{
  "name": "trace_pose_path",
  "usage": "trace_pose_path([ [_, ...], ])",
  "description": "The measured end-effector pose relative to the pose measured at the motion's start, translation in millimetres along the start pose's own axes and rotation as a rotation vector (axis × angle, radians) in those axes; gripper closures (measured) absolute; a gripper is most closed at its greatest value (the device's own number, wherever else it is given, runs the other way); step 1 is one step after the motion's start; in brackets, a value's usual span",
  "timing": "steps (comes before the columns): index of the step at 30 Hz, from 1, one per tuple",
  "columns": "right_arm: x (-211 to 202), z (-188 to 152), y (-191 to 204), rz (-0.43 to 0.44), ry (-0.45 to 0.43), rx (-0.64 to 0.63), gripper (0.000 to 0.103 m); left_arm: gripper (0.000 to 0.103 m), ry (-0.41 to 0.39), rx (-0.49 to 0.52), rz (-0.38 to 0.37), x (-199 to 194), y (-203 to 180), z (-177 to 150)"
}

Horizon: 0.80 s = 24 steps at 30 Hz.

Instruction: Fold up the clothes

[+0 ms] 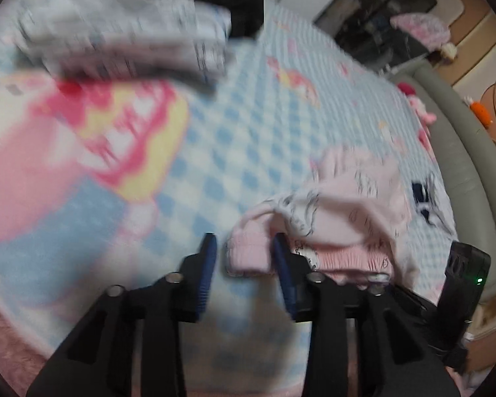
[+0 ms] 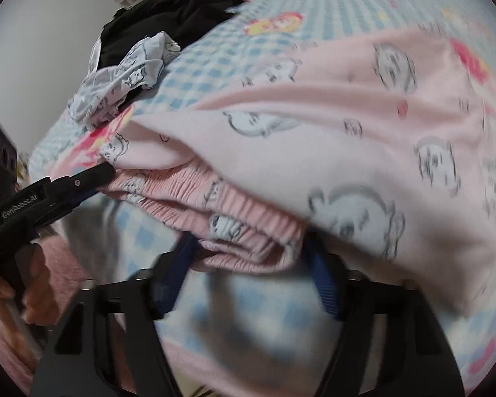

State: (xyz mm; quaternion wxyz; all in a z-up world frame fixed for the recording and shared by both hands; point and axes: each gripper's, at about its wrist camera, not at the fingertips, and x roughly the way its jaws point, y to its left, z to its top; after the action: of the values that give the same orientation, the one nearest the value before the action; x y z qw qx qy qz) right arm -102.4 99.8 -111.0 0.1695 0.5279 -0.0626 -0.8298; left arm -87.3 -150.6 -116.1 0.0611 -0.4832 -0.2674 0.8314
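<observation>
The left gripper (image 1: 244,258) holds its blue-padded fingers (image 1: 205,274) apart, with nothing between them but the bedspread below; the rolled cuff of the pink pyjama garment (image 1: 334,218) lies just at the tip of its right-hand finger, touching or nearly so — the blur will not let me say which. From that claw the pink garment spreads toward 2 o'clock as a bunched heap with its ribbed waistband showing, resting on the blue-and-white checked bedspread (image 1: 248,125). At 11 o'clock, farther up the bed, sits a folded white printed garment (image 1: 122,29), with a black garment (image 1: 234,3) behind it at 12 o'clock. The right gripper (image 2: 248,258) has its fingers spread wide, and the elastic waistband (image 2: 221,208) of the pink garment (image 2: 347,139) sags into the gap between them; neither pad visibly presses on it. From this claw the pink cloth, printed with grey cartoon figures, fans out toward 1 and 2 o'clock over the bedspread (image 2: 215,66). At 10 o'clock the left gripper (image 2: 92,178) pokes at the fabric's edge, and a hand (image 2: 33,284) grips its handle at 9 o'clock.
</observation>
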Motion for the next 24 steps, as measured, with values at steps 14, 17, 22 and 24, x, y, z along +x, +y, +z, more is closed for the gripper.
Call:
trace_pose_path([
  [14, -156, 9, -51, -0.423, -0.362, -0.082, 0.092, 0.095, -0.147, 0.197, -0.434, -95, -131, 16],
  [17, -213, 22, -43, -0.493, -0.499, -0.112, 0.092, 0.095, -0.221, 0.247, -0.516, -125, -165, 20],
  [22, -273, 32, -50, -0.501, -0.62, -0.097, 0.092, 0.094, -0.211, 0.262, -0.559, -128, -187, 19],
  [24, -279, 32, -56, -0.498, -0.624, -0.09, 0.092, 0.094, -0.198, 0.264, -0.573, -124, -191, 14],
])
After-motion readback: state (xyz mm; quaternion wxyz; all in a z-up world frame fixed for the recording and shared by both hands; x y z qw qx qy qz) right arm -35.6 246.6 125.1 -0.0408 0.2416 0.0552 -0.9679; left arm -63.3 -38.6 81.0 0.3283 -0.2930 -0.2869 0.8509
